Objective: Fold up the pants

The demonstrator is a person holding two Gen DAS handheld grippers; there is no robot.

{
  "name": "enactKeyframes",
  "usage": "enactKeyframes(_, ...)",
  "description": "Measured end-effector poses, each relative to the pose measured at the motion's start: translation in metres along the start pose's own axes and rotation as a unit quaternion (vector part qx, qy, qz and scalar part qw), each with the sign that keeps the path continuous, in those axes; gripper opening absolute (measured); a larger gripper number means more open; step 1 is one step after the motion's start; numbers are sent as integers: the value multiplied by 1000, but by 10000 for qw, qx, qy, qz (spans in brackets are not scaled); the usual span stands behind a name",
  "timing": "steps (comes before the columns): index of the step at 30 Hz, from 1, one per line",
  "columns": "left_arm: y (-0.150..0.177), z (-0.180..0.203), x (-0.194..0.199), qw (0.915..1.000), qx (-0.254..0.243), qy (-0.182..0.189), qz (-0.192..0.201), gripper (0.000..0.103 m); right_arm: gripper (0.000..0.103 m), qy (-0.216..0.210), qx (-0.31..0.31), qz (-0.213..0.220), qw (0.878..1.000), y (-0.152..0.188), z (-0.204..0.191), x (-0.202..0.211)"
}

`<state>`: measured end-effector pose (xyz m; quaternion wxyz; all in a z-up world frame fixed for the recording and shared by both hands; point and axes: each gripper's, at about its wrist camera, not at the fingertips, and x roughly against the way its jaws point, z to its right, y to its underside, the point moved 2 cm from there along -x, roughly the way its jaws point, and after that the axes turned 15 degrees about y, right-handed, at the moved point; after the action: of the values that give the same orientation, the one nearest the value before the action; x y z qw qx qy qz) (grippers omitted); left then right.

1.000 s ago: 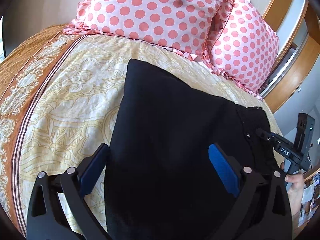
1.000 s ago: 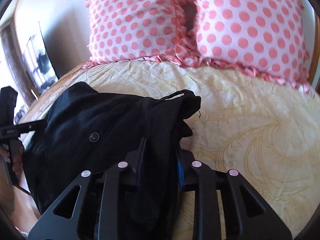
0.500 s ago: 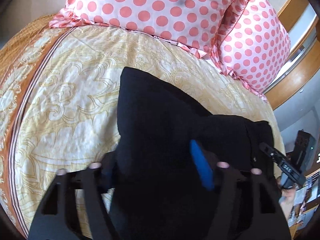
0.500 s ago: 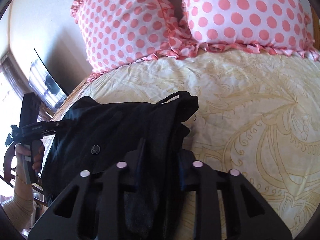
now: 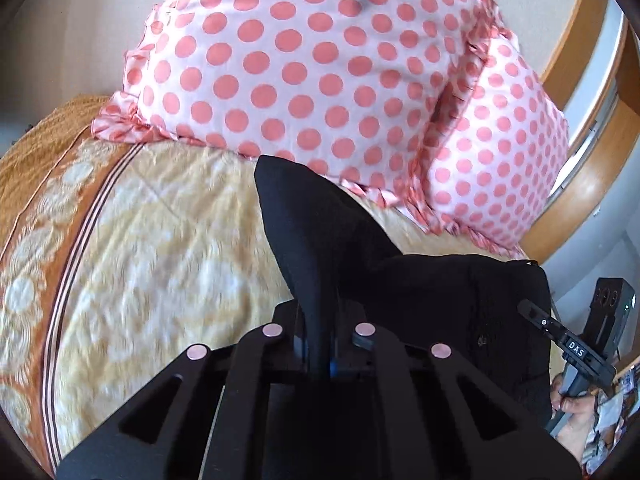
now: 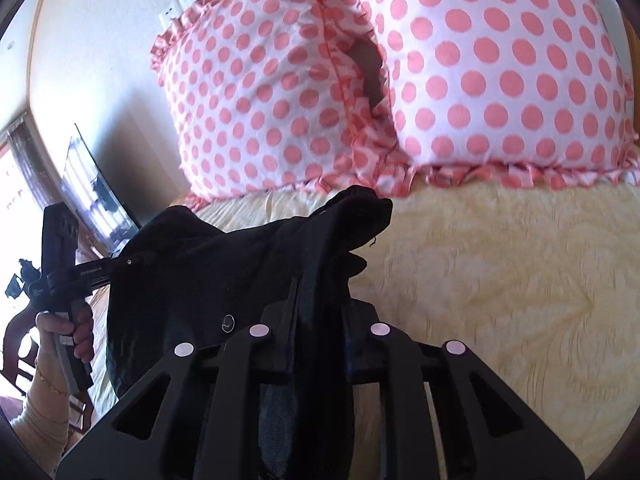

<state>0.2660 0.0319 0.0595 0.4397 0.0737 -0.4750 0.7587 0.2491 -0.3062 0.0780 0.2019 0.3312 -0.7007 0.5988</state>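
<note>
Above the bed [image 5: 168, 240], near the pillows [image 5: 320, 60], the pants [image 5: 320, 232] are pinched by both the left claw [image 5: 320, 354] and the right claw [image 6: 318, 320], each closed tight on black cloth. For a clean fold, both held edges are best carried level and laid down together, with the cloth kept taut between them.

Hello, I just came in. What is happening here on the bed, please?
A person is folding black fabric pants on a bed with a yellow patterned bedspread. Each hand holds tongs: the left tongs and the right tongs are both shut on the pants, lifting the cloth off the bed. Two pink polka-dot pillows stand behind.
</note>
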Motion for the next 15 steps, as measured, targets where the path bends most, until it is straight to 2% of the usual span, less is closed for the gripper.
enactKeyframes(1, -6, -6, -12, 9998, 76, -117, -115, 6, 16, 72, -3, -78, 9999, 0, 0, -7)
enactKeyframes(3, -5, -18, -28, 9986, 281, -245, -370, 7, 17, 503, 78, -570, 9971, 6, 0, -33)
enactKeyframes(5, 1, -26, -45, 9965, 296, -515, -592, 16, 20, 844, 305, -679, 9936, 12, -4, -42)
enactKeyframes(7, 4, -23, -53, 9942, 24, -843, -669, 25, 27, 1170, 522, -630, 9898, 13, -10, -40)
enactKeyframes(9, 4, -15, -54, 9912, -250, -1119, -658, 32, 42, 1527, 705, -593, 9840, 12, -15, -37)
enactKeyframes(10, 3, -11, -52, 9903, -357, -1178, -641, 34, 45, 1629, 767, -568, 9820, 12, -14, -36)
enactKeyframes(11, 2, -9, -48, 9896, -432, -1243, -587, 40, 53, 1777, 805, -521, 9794, 12, -12, -32)
enactKeyframes(14, 1, 5, -13, 9855, -763, -1512, -65, 71, 58, 2274, 635, -82, 9717, 10, 3, -4)
enactKeyframes(15, 3, 12, 1, 9840, -903, -1535, 107, 77, 58, 2426, 574, 111, 9684, 9, 6, 9)
